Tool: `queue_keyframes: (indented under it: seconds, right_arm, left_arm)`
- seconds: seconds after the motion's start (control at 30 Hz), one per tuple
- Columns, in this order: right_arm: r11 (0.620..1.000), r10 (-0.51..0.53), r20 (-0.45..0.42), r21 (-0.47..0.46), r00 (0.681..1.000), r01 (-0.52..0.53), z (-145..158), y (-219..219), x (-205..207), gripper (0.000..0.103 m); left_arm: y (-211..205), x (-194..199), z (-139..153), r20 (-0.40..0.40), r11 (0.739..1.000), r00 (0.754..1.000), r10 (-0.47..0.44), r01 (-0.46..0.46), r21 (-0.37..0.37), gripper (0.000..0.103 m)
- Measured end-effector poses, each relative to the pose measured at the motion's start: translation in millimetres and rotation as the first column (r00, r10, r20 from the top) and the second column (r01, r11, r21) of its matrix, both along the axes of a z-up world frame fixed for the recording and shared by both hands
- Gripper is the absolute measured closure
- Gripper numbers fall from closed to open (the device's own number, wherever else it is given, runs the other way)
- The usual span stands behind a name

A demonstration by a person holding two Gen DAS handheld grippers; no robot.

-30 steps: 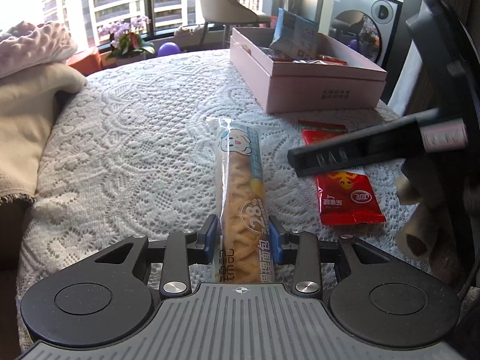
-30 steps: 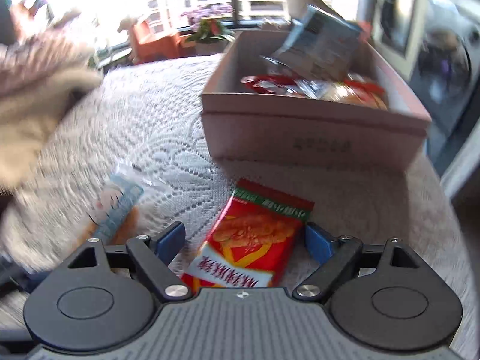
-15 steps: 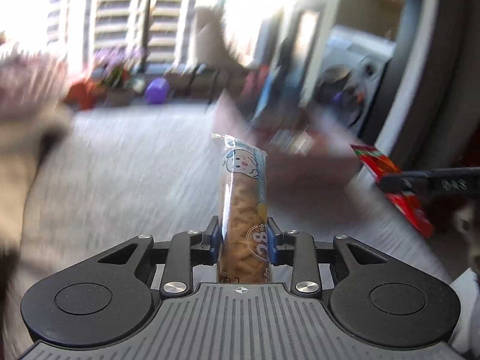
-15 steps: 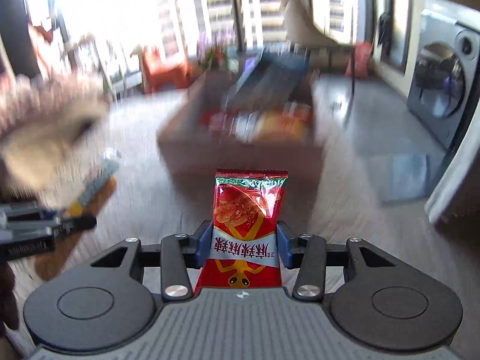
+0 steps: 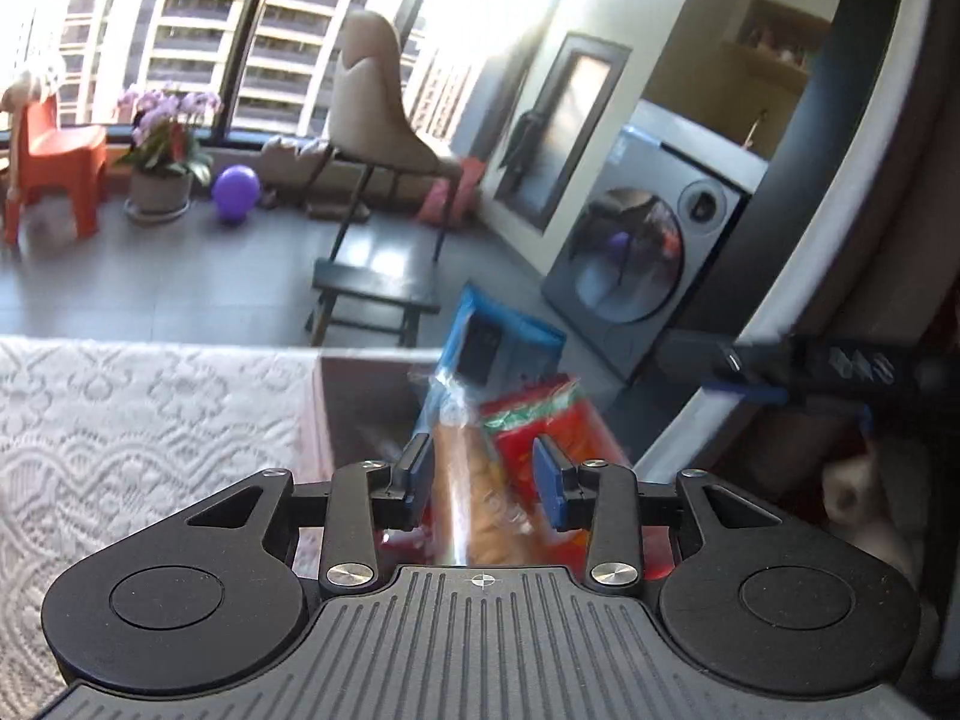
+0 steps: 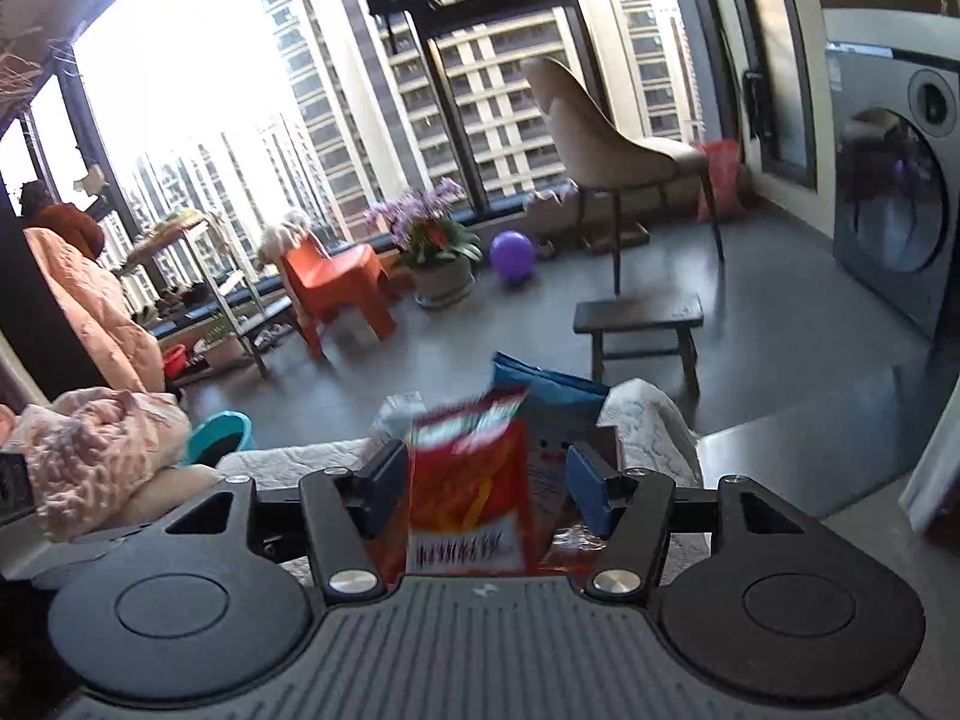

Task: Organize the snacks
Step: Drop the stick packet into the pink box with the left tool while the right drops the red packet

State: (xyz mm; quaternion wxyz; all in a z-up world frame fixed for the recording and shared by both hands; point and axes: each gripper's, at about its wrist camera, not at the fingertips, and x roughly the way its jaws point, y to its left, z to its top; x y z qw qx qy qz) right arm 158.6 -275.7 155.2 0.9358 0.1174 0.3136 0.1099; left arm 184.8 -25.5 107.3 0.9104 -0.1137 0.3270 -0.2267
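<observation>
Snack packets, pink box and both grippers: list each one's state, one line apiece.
Long clear packet of orange sticks: loose between open fingers, over the box.
Red foil snack packet: loose between open fingers.
Pink cardboard box: lidless, holding snacks.
Left gripper: open, just widened.
Right gripper: open, just widened.

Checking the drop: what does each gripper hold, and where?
Nothing. Both jaws have just been opening: biscuit packet loose in the left gripper, red packet loose in the right gripper.
</observation>
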Motion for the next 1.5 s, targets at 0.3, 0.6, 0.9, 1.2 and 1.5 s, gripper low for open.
queue_keyframes:
  seconds: [0.3,0.6,0.9,1.2,1.5]
  right_arm:
    - [0.986,-0.113,-0.023,-0.128,0.993,0.109,-56.2,29.5,133.7,0.031]
    - [0.983,0.089,-0.168,-0.143,0.982,-0.114,-65.4,60.4,90.3,0.089]
    - [0.992,0.019,-0.022,-0.124,1.0,-0.021,-43.3,34.6,78.3,0.027]
    - [0.998,-0.013,-0.105,-0.069,0.994,0.006,-76.3,26.9,148.2,0.037]
    - [0.981,0.088,-0.163,-0.157,0.983,-0.113,-81.3,45.0,101.6,0.062]
  left_arm:
    - [-2.1,-32.6,-11.8,0.078,0.985,0.996,-0.042,0.028,0.171,0.065]
    - [-3.2,-34.1,-11.5,0.1,0.98,0.993,-0.063,0.042,0.196,0.08]
    - [-26.1,-42.9,-1.8,0.132,0.965,0.985,-0.111,0.075,0.251,0.073]
    - [-33.1,-22.5,-17.8,0.149,0.953,0.982,-0.117,0.069,0.296,0.074]
    - [-16.6,-3.3,-32.0,0.159,0.968,0.986,-0.047,0.005,0.252,0.075]
